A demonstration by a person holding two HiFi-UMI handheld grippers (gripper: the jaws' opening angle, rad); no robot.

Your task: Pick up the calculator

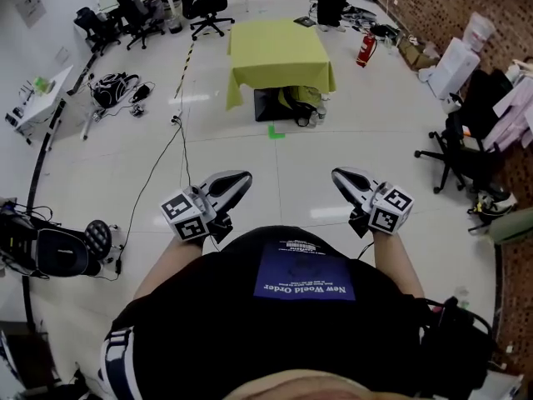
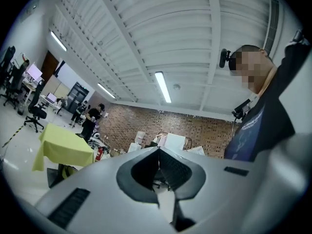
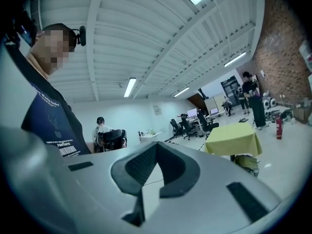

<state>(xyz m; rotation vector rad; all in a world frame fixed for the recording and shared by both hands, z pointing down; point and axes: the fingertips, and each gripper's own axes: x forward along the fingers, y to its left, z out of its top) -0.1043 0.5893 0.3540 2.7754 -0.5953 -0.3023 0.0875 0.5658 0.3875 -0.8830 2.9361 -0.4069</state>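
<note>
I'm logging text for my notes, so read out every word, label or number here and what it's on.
"New World Order": blue print on the person's black shirt, upside down in the head view.
Barcode and fine lines on that print: too small to read.
Paper sheet on the wall: too small to read.
Fire extinguisher label: too small to read.

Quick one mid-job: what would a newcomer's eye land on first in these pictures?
The yellow-green draped table stands alone mid-floor ahead, with a red fire extinguisher on the floor beyond its right corner. Close in, the left gripper and right gripper point forward from the person's dark shirt, both shut and empty. No calculator can be made out.
</note>
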